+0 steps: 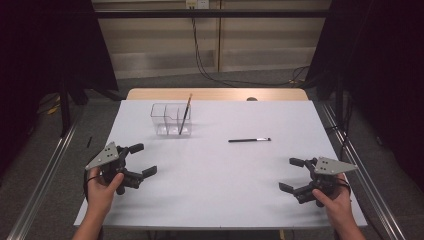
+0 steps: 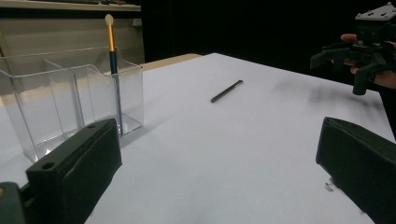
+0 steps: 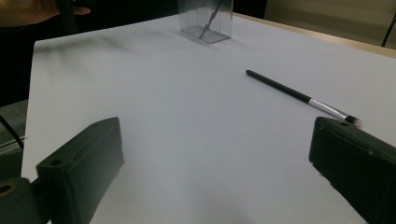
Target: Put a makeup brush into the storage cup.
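Black jaws stand wide apart on both the left gripper (image 1: 134,161) and right gripper (image 1: 297,175), each empty near the table's (image 1: 215,190) front edge. Farther on, one brush (image 1: 249,140) lies loose, yet to be picked up. Beyond, another brush (image 1: 185,114) already stands in the clear holder (image 1: 170,120).

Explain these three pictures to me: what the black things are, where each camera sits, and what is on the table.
A person holds two hand-held grasping tools, the left tool and the right tool. Both are open and hold nothing. The high view looks down from above the person. The other two views come from cameras riding on each tool, looking out between its black jaws. On the white table lies a black brush. A clear box stands farther back, with a gold-handled brush leaning inside it.
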`<action>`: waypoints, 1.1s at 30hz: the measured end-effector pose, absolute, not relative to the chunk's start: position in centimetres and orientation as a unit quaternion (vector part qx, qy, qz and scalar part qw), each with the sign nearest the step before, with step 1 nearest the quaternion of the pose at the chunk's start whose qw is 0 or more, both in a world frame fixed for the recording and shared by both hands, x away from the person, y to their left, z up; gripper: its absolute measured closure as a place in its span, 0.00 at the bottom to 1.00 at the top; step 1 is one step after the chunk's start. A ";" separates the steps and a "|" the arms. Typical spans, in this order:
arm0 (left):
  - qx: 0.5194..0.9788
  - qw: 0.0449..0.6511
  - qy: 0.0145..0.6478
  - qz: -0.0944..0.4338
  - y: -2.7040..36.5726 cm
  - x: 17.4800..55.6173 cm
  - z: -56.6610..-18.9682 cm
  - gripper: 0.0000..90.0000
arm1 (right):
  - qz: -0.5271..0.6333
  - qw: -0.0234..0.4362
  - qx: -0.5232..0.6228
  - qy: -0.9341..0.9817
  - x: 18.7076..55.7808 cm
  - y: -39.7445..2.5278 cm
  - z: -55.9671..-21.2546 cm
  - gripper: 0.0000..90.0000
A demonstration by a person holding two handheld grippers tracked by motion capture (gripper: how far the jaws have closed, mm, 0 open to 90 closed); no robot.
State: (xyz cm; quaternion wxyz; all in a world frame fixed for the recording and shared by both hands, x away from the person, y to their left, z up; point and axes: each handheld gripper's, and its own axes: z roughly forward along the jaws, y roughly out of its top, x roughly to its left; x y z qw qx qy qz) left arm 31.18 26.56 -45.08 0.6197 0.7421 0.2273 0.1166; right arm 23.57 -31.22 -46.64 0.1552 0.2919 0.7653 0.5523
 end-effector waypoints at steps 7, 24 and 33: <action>0.744 0.615 0.228 0.123 27.0 30.9 -45.1 0.00 | 0.553 0.153 0.292 0.765 23.8 -31.2 -46.7 0.03; 0.751 0.609 0.222 0.126 27.9 30.2 -45.3 0.00 | 0.553 0.155 0.293 0.765 23.9 -31.3 -46.7 0.03; 0.752 0.608 0.220 0.129 28.3 29.9 -45.4 0.00 | 0.553 0.154 0.295 0.764 23.9 -31.5 -46.8 0.03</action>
